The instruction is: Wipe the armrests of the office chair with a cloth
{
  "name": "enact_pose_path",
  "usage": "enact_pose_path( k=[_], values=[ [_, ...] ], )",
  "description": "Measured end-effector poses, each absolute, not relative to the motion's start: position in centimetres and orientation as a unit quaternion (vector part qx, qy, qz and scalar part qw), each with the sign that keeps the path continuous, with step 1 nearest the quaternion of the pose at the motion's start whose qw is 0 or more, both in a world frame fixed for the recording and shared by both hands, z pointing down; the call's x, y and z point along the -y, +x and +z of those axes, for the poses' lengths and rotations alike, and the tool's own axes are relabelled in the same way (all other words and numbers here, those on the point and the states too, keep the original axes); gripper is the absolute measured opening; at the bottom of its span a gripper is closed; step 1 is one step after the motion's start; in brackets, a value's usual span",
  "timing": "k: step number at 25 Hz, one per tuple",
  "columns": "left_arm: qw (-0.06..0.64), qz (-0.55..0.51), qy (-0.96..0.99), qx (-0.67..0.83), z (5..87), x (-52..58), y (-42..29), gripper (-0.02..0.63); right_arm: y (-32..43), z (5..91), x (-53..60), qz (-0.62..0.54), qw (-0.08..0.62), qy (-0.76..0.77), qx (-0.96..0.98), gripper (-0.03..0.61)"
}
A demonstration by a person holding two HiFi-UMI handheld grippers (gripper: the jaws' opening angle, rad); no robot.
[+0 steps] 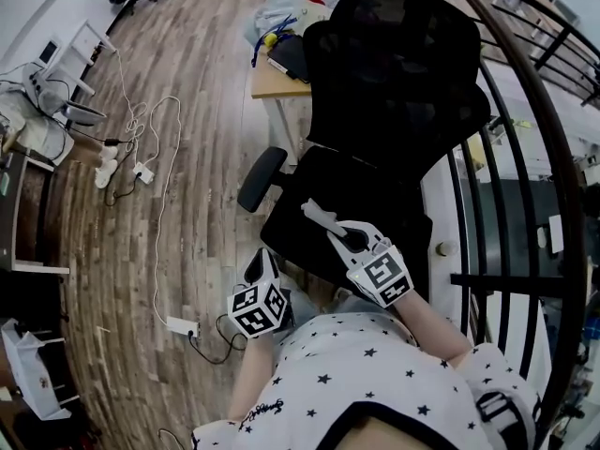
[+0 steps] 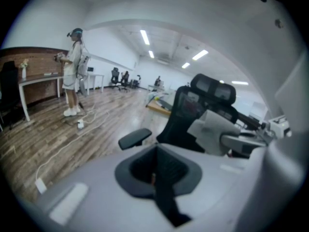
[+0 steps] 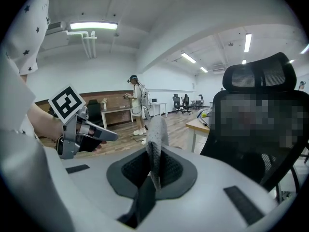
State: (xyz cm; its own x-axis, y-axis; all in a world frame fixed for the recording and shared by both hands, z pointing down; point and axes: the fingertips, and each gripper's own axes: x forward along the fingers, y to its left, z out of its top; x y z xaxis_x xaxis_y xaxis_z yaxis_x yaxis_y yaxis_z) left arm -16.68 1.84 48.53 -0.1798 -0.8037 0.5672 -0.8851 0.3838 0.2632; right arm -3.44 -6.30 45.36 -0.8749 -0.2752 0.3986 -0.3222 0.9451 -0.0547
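Cloth stands pinched between right tongs.

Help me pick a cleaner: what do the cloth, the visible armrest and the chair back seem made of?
Cloth: grey textile, matte, with a fine knit-like texture showing where the right hand-held gripper pinches it.
Armrest: black, smooth pad with a slight sheen, probably plastic or moulded foam.
Chair back: black, matte, likely mesh; the weave is hard to resolve.

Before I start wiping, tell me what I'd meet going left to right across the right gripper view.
White left gripper → standing person in light clothes → grey textured cloth → light wooden desk → black mesh office chair.
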Motion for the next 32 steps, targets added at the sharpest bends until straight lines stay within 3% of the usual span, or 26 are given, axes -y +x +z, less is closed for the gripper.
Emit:
enact_pose_path(
  k=[15, 32],
  values=[
    [0.331, 0.09, 0.622, 0.704, 49.6, 5.5, -27.6, 0.008, -13.1, 46.5, 11.9, 0.075, 0.212, 0.251, 0.941, 0.026],
    [0.359, 0.148, 0.692, 0.608, 53.5, 11.0, -34.3, 0.008, -21.3, 51.8, 19.4, 0.081, 0.267, 0.322, 0.905, 0.026]
  ],
)
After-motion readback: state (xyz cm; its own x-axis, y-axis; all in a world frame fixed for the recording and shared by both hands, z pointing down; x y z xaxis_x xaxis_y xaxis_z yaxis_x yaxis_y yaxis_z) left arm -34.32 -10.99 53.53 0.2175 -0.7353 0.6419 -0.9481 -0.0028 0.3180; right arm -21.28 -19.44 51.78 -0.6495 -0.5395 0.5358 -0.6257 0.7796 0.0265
